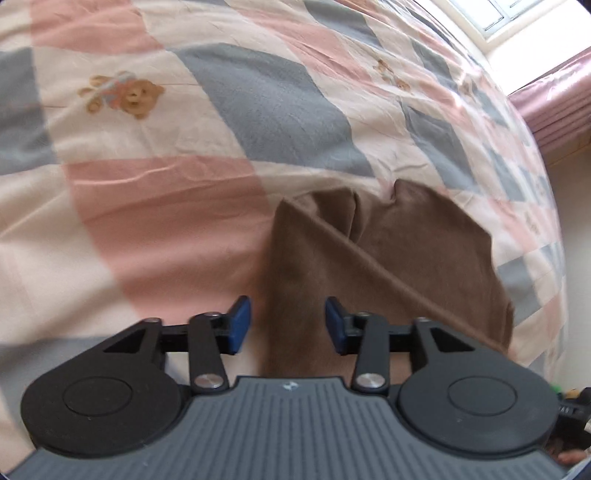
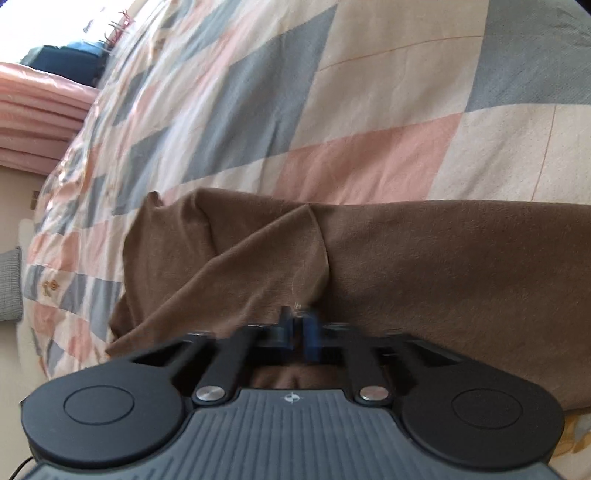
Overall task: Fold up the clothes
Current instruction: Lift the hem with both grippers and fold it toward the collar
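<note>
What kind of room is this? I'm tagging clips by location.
Most likely a bedroom: a patchwork bedspread with teddy-bear prints covers a bed, a brown garment lies on it, and pink curtains hang below a window.

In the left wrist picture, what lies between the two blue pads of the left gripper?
A strip of the soft brown garment passes between the left gripper pads, which stand apart, in the left wrist view.

Daylight thru blown-out window [image 1: 495, 14]; soft motion blur, fisheye warp at edges.
</note>
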Available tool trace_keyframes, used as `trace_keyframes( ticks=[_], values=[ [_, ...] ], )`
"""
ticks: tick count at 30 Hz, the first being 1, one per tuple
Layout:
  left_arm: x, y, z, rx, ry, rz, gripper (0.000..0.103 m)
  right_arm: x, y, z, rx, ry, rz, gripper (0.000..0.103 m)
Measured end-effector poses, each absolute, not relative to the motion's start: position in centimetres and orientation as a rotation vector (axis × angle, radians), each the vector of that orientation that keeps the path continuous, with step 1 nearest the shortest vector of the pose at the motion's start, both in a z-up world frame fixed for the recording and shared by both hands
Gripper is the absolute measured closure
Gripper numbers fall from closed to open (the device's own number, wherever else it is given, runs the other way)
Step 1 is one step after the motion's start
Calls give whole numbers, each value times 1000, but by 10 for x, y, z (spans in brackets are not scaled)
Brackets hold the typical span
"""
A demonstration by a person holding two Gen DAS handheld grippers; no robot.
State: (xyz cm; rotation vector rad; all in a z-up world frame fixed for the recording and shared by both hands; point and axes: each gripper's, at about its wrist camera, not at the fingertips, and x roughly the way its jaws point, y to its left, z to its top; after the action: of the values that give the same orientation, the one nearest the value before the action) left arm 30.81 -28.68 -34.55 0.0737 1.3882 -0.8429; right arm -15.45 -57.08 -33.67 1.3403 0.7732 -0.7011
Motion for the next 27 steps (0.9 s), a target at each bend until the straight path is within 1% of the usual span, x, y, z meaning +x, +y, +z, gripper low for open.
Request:
trace_keyframes(
  ticks=[1, 2, 5, 9, 12, 14, 17, 18, 20, 22, 25, 27],
  values=[
    [311, -291, -347, 77, 1389, -857, 101, -155, -569, -333, 1331, 758, -699, 97],
    [310, -295, -345, 118, 1367, -880, 101, -156, -568, -328, 1318, 753, -698, 99],
    [306, -309, -341, 265, 1296, -942, 101, -163, -564, -323, 1312, 737, -717, 100],
    [295, -317, -344, 399, 1250, -966, 100, -172, -556, -339, 1350, 779, -755, 100],
    [292, -317, -341, 438, 1238, -958, 95, -170, -551, -340, 1325, 782, -790, 99],
    [290, -313, -331, 455, 1231, -967, 95, -169, -552, -339, 1310, 809, -824, 85],
    [281, -303, -306, 455, 1221, -1004, 94, -169, -547, -321, 1201, 785, -887, 83],
    [274, -299, -299, 459, 1203, -1026, 94, -169, -544, -313, 1158, 770, -907, 81],
    [253, -298, -291, 495, 1156, -1082, 94, -164, -537, -304, 1061, 747, -904, 81],
    [232, -304, -301, 574, 1146, -1115, 90, -158, -532, -312, 1063, 740, -841, 83],
    [213, -305, -326, 711, 1172, -1077, 88, -163, -526, -338, 1140, 836, -874, 82],
    [203, -303, -342, 792, 1189, -1036, 88, -187, -518, -340, 1235, 783, -897, 83]
  ],
)
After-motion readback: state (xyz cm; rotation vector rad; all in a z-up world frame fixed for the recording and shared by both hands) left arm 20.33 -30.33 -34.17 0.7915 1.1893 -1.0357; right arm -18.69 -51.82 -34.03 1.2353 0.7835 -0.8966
